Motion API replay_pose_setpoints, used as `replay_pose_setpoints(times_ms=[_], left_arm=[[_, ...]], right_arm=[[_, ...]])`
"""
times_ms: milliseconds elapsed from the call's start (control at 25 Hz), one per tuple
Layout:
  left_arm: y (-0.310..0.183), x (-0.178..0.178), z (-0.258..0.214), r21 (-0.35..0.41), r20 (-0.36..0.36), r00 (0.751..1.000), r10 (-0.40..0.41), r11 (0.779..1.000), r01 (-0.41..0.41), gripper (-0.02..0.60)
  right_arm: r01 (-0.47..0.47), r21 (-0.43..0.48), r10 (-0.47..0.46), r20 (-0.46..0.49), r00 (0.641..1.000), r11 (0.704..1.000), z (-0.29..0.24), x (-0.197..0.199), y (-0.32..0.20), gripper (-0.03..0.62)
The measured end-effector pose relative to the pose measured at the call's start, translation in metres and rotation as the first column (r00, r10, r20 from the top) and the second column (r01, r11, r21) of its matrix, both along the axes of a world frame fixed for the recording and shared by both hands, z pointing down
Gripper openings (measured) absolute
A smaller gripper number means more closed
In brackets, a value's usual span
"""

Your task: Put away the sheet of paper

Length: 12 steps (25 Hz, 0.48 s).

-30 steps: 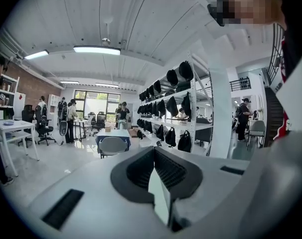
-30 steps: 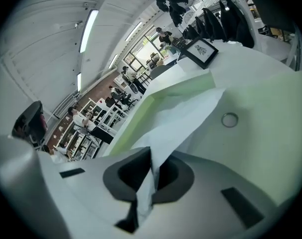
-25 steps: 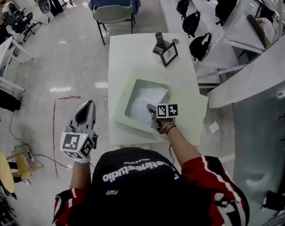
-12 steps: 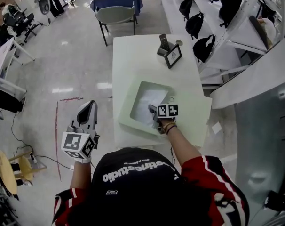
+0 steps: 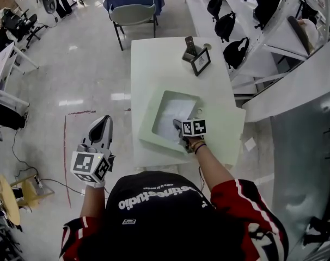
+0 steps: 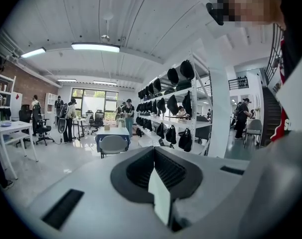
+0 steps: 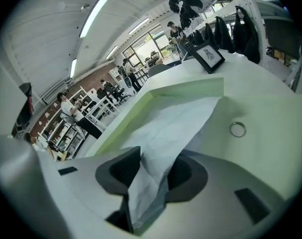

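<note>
The right gripper (image 7: 158,159) is letting go: its jaws are opening, and the near edge of the sheet of paper (image 7: 177,124) runs loosely up between the dark pads rather than being pinched by them. From there the sheet slopes down and away, crumpled along its middle, into the sunken well of a pale green tray (image 7: 188,89). In the head view the same gripper (image 5: 178,128) hangs over the tray's near right side, and the paper (image 5: 173,115) lies almost wholly inside the well, filling most of its floor. A small metal ring (image 7: 237,129) rests on the tray's flat shoulder just to the right of the well, apart from the paper. The tray sits at the near end of a white table (image 5: 159,58); at the far end, well apart from it, stand a small picture frame (image 5: 200,62) and a dark holder (image 5: 189,49) beside it. The left gripper (image 5: 101,125) takes no part: it is held out over the floor to the left of the table, jaws drawn together (image 6: 156,163) with a pale sliver between them that I cannot identify. As I judge it, the putting-away is nearly finished. What is left is for the jaws to clear the raised edge so that it drops flat into the well.
</note>
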<state>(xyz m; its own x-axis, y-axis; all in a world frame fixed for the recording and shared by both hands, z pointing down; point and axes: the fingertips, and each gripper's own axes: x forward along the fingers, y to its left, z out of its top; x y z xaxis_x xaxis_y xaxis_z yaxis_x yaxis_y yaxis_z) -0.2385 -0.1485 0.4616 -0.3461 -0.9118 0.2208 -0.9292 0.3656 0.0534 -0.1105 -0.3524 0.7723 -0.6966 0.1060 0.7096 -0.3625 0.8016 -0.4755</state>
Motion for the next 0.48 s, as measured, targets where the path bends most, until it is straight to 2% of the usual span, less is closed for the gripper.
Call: replay_pose_setpoints(times_ms=[120, 280, 480], left_arm=[[0.002, 0.001, -0.002, 0.008, 0.0, 1.0, 0.006, 1.0, -0.006, 0.006], [-0.002, 0.003, -0.001, 0.021, -0.004, 1.0, 0.029, 0.999, -0.029, 0.006], [-0.002, 0.003, -0.004, 0.036, -0.009, 0.999, 0.052, 0.998, -0.052, 0.006]], right_arm=[[-0.014, 0.048, 0.015, -0.023, 1.0, 0.999, 0.0, 0.009, -0.003, 0.184], [-0.046, 0.104, 0.051, -0.052, 0.997, 0.994, 0.0, 0.023, -0.014, 0.226], [-0.106, 0.113, 0.113, -0.053, 0.992, 0.988, -0.003, 0.037, -0.018, 0.235]])
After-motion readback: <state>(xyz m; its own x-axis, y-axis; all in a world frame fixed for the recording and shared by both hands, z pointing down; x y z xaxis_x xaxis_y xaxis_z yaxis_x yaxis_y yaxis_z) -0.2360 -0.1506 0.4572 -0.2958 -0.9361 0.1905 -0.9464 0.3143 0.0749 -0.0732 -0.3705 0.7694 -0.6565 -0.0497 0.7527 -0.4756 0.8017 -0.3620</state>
